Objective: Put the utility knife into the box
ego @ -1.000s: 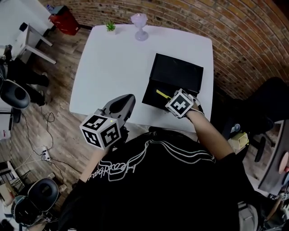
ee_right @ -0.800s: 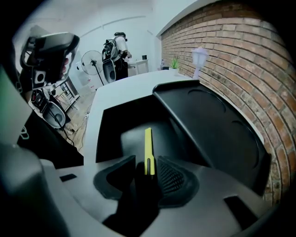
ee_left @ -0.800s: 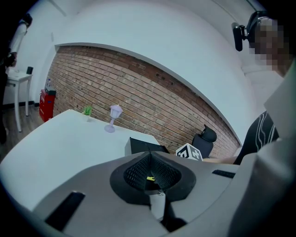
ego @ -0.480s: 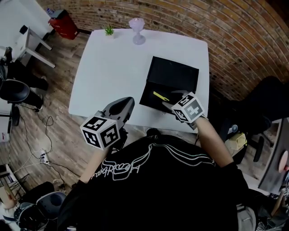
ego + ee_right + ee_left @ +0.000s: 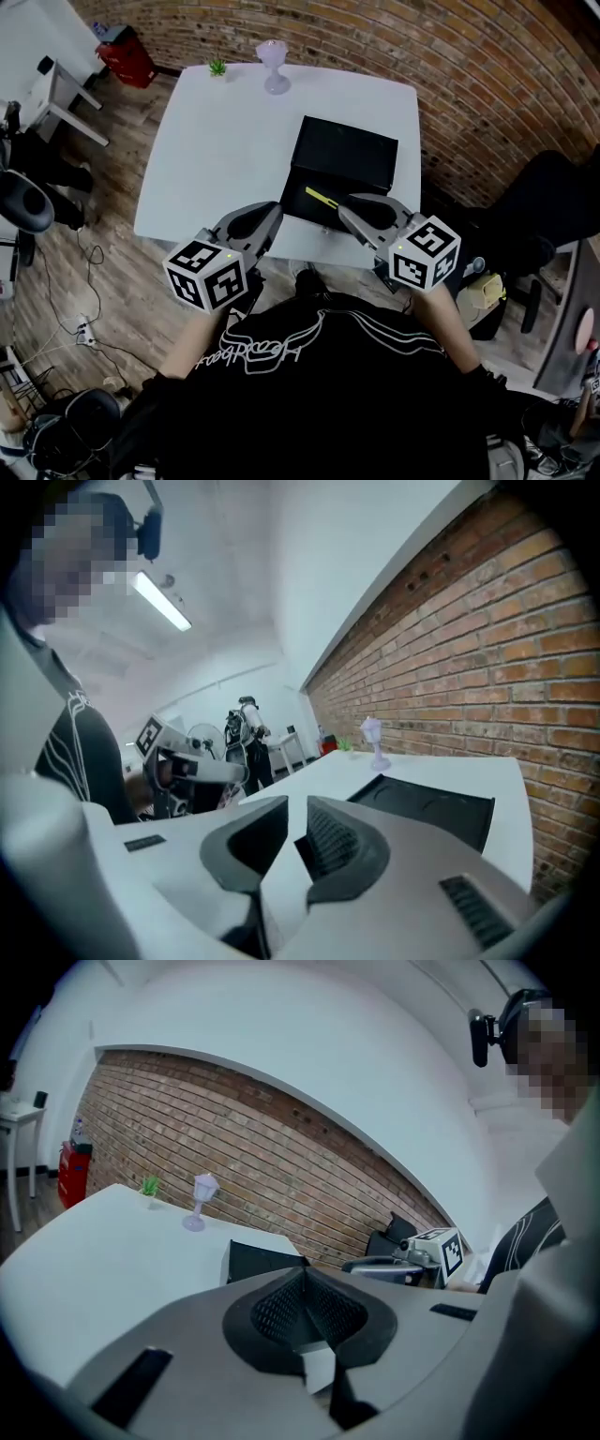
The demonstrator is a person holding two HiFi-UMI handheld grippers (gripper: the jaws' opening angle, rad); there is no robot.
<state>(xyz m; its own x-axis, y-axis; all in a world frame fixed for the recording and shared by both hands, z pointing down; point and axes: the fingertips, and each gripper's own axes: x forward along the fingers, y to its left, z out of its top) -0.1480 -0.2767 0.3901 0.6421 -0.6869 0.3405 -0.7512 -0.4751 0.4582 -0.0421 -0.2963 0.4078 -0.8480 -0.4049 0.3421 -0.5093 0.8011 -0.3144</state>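
The yellow utility knife (image 5: 321, 198) lies inside the open black box (image 5: 349, 155) near its front edge, on the white table (image 5: 216, 159). My right gripper (image 5: 345, 204) hovers over the table's front edge just right of the knife, apart from it. Its jaws are closing, with a narrow gap and nothing between them, as the right gripper view (image 5: 294, 808) shows. The box (image 5: 427, 803) lies ahead of it there. My left gripper (image 5: 267, 208) is held at the table's front edge left of the box, jaws shut and empty (image 5: 302, 1274).
A lilac goblet (image 5: 274, 66) and a small green plant (image 5: 217, 67) stand at the table's far edge. A brick wall runs behind and to the right. A red bin (image 5: 124, 54) and office chairs (image 5: 26, 202) stand on the wooden floor at the left.
My right gripper let go of the knife, which stays in the box, and has drawn back toward the person. The left gripper has hardly moved.
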